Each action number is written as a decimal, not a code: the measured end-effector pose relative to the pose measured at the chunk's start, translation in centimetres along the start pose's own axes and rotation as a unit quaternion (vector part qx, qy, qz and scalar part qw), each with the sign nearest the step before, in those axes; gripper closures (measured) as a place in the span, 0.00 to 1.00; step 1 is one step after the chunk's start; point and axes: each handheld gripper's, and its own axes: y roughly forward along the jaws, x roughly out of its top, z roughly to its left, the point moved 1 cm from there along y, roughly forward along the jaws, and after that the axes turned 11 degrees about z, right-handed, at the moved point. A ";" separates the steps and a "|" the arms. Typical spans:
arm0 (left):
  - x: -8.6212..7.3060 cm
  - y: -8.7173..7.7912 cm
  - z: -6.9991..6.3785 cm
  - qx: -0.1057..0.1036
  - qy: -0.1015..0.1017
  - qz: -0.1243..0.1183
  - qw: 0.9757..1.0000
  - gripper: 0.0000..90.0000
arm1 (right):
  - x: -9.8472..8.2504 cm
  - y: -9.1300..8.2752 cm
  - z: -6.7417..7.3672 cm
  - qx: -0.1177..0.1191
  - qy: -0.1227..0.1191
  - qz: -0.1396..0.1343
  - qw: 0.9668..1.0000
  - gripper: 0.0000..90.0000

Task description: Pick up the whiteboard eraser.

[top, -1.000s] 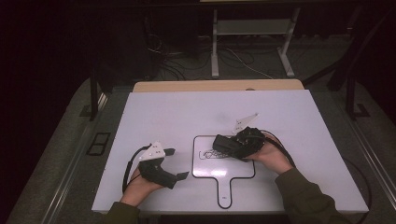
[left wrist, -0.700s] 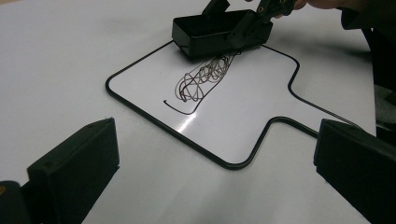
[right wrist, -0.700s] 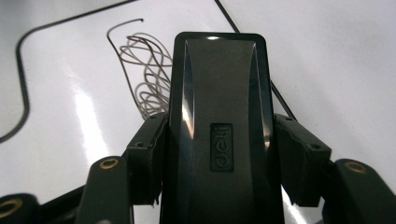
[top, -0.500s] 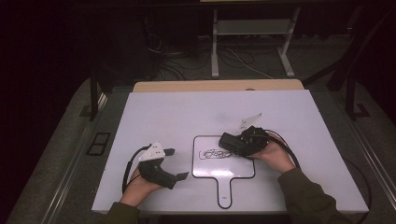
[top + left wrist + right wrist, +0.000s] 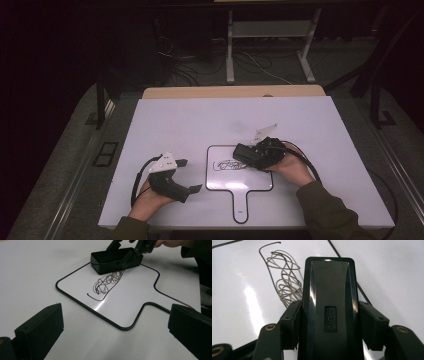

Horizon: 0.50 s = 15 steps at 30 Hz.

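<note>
On the white table [image 5: 200, 125] lies a small white paddle-shaped whiteboard with a thin black border and a short handle [image 5: 240, 187], bearing a looping dark scribble [image 5: 107, 282]. Over that scribble sits a black rectangular plastic eraser [image 5: 328, 302], its flat face down on the board at the scribble's upper end; the right gripper [image 5: 250, 156] has its two black jaws pressed against the eraser's long sides, clamped on it. Near the board's left edge the left gripper [image 5: 192, 175] rests on the bare table, its jaws standing wide apart with nothing between them, pointing toward the board
</note>
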 end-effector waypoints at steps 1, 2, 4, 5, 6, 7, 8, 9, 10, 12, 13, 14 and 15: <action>0.0 0.0 0.0 0.000 0.000 0.000 1.000 0.00 | 0.1 0.0 0.3 -0.001 -0.006 0.001 1.000 0.43; 0.0 0.0 0.0 0.000 0.000 0.000 1.000 0.00 | 0.1 0.0 0.3 -0.001 -0.006 0.001 1.000 0.43; 0.0 0.0 0.0 0.000 0.001 0.000 1.000 0.00 | 0.3 0.1 0.6 0.000 -0.012 0.002 1.000 0.43; 0.0 0.0 0.0 0.000 0.001 0.000 1.000 0.00 | 0.4 0.1 0.8 -0.001 -0.015 0.003 1.000 0.43; 0.0 0.0 0.0 0.000 0.001 0.001 1.000 0.00 | 0.5 0.1 1.0 0.000 -0.016 0.003 1.000 0.43; 0.0 0.0 0.0 0.000 0.001 -0.001 1.000 0.00 | 0.5 0.1 1.1 0.001 -0.020 0.003 1.000 0.43; 0.0 0.0 0.0 0.000 0.001 0.000 1.000 0.00 | 0.7 0.1 1.5 0.003 -0.025 0.005 1.000 0.43; 0.0 0.0 0.0 0.000 0.001 0.000 1.000 0.00 | 0.7 0.1 1.5 0.003 -0.025 0.005 1.000 0.43; 0.0 0.0 0.0 0.000 0.001 0.000 1.000 0.00 | 0.7 0.2 1.7 0.005 -0.027 0.005 1.000 0.43; 0.0 0.0 0.0 0.000 0.001 -0.001 1.000 0.00 | 0.8 0.2 2.0 0.004 -0.038 0.006 0.999 0.43; 0.0 0.0 0.0 0.000 0.001 -0.001 1.000 0.00 | 0.9 0.2 2.3 0.008 -0.038 0.005 0.999 0.43; 0.0 0.0 0.0 0.000 0.001 0.000 1.000 0.00 | 1.0 0.2 2.5 0.010 -0.041 0.006 0.999 0.43; 0.0 0.0 0.0 0.000 0.001 0.000 1.000 0.00 | 1.0 0.2 2.5 0.005 -0.051 0.007 0.999 0.43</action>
